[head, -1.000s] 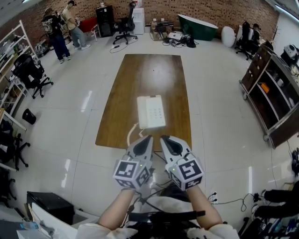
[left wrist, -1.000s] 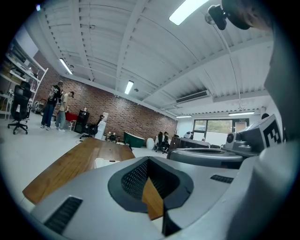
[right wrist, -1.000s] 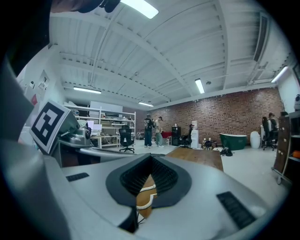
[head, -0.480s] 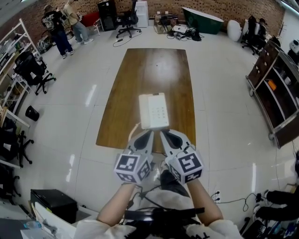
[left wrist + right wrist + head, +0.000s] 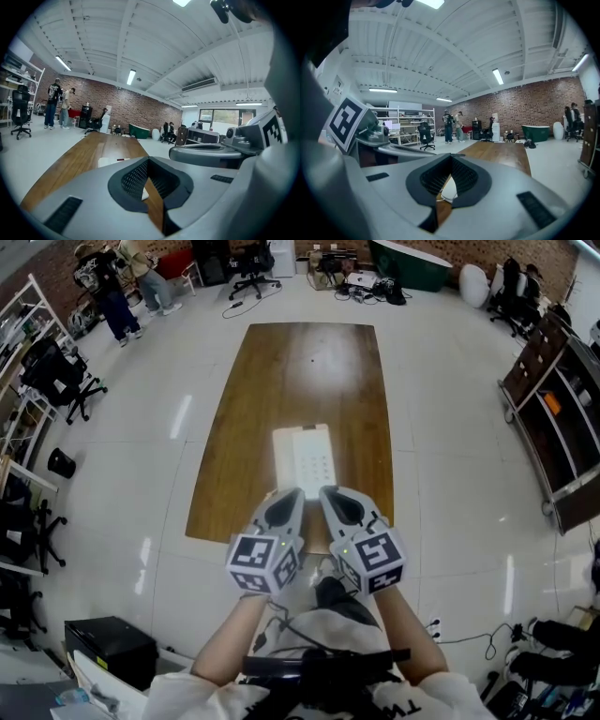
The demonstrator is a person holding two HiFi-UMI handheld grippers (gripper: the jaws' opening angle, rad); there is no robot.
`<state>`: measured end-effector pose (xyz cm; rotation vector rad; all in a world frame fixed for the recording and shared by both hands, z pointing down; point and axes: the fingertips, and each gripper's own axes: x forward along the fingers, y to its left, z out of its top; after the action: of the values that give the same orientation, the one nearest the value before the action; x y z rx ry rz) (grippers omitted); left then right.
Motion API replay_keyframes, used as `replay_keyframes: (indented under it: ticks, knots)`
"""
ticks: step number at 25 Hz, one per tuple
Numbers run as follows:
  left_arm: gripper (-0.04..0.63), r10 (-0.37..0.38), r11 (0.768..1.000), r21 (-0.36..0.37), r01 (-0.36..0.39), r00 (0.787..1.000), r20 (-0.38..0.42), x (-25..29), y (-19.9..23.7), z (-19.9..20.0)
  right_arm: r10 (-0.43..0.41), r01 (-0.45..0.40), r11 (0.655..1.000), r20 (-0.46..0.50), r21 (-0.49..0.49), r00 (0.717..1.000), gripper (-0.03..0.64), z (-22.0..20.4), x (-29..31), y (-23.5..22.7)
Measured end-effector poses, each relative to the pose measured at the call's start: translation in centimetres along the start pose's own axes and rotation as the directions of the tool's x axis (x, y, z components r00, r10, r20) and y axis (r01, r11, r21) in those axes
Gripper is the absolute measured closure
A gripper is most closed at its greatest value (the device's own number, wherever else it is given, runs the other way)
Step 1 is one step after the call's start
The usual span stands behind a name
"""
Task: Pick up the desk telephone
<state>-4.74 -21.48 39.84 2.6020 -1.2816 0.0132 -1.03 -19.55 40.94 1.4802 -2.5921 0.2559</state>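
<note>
Head view: white desk telephone [image 5: 303,460] lies flat on the near half of the wooden table [image 5: 281,362], just ahead of both tips. Left gripper [image 5: 292,493] and right gripper [image 5: 328,493] are both clenched, nothing between them. Likely rigid, smooth plastic, fairly light — handset probably sits loose, so I'd pinch the base's long side edges and keep it level.

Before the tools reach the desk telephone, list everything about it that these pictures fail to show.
- Head view: the telephone's near edge is hidden behind the tips of the left tool and the right tool. The print on its keys is too small to read.
- Left gripper view: that tool's own body covers all but a thin strip of the telephone.
- Right gripper view: only a white sliver of it shows through the opening in that tool.
</note>
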Motion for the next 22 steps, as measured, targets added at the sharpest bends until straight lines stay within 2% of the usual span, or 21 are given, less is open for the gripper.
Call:
replay_keyframes:
  ticks: [4, 6, 7, 8, 10, 11, 12, 13, 14, 18, 19, 20, 22]
  knots:
    - [0.594, 0.011, 1.0, -0.006, -0.012, 0.999, -0.045, 2.3, 1.0, -1.3, 0.011, -0.01, 1.0, -0.031, 0.016, 0.999, 0.617, -1.1, 1.6, -1.8]
    - [0.528, 0.017, 1.0, -0.006, -0.018, 0.997, -0.07, 3.4, 1.5, -2.1, 0.018, -0.016, 0.999, -0.043, 0.029, 0.999, 0.615, -1.7, 2.6, -2.7]
    - [0.52, 0.024, 1.0, -0.005, -0.024, 0.996, -0.082, 3.8, 1.9, -2.4, 0.022, -0.021, 0.999, -0.051, 0.035, 0.998, 0.6, -2.0, 3.1, -3.0]
    - [0.52, 0.033, 0.999, -0.003, -0.034, 0.995, -0.092, 4.2, 2.3, -2.7, 0.028, -0.025, 0.999, -0.061, 0.04, 0.998, 0.553, -2.3, 3.6, -3.2]
    - [0.52, 0.056, 0.998, -0.004, -0.056, 0.993, -0.108, 4.8, 3.3, -3.3, 0.037, -0.034, 0.998, -0.082, 0.044, 0.996, 0.545, -3.0, 4.6, -3.7]
    - [0.506, 0.063, 0.998, -0.011, -0.064, 0.991, -0.118, 5.1, 3.8, -3.7, 0.042, -0.038, 0.998, -0.093, 0.047, 0.995, 0.545, -3.3, 5.0, -4.0]
    - [0.445, 0.066, 0.997, -0.021, -0.07, 0.989, -0.133, 5.4, 4.3, -4.1, 0.047, -0.042, 0.998, -0.105, 0.052, 0.993, 0.539, -3.7, 5.5, -4.2]
    - [0.397, 0.07, 0.997, -0.034, -0.076, 0.986, -0.151, 5.7, 4.8, -4.7, 0.052, -0.045, 0.997, -0.118, 0.06, 0.992, 0.494, -4.1, 5.9, -4.4]
    - [0.385, 0.076, 0.996, -0.043, -0.084, 0.983, -0.166, 6.0, 5.4, -5.2, 0.055, -0.047, 0.997, -0.131, 0.066, 0.99, 0.474, -4.4, 6.3, -4.7]
    - [0.38, 0.118, 0.989, -0.06, -0.133, 0.97, -0.211, 6.9, 7.7, -6.9, 0.049, -0.035, 0.996, -0.173, 0.083, 0.984, 0.474, -5.9, 7.6, -5.9]
    - [0.346, 0.122, 0.988, -0.069, -0.14, 0.967, -0.223, 7.2, 8.2, -7.4, 0.05, -0.034, 0.995, -0.186, 0.091, 0.981, 0.464, -6.3, 7.9, -6.3]
    - [0.317, 0.124, 0.986, -0.08, -0.147, 0.963, -0.238, 7.5, 8.6, -7.9, 0.054, -0.034, 0.994, -0.2, 0.102, 0.978, 0.422, -6.8, 8.1, -6.7]
    - [0.314, 0.135, 0.981, -0.097, -0.166, 0.955, -0.265, 7.9, 9.6, -9.0, 0.061, -0.035, 0.992, -0.223, 0.123, 0.973, 0.403, -7.6, 8.6, -7.3]
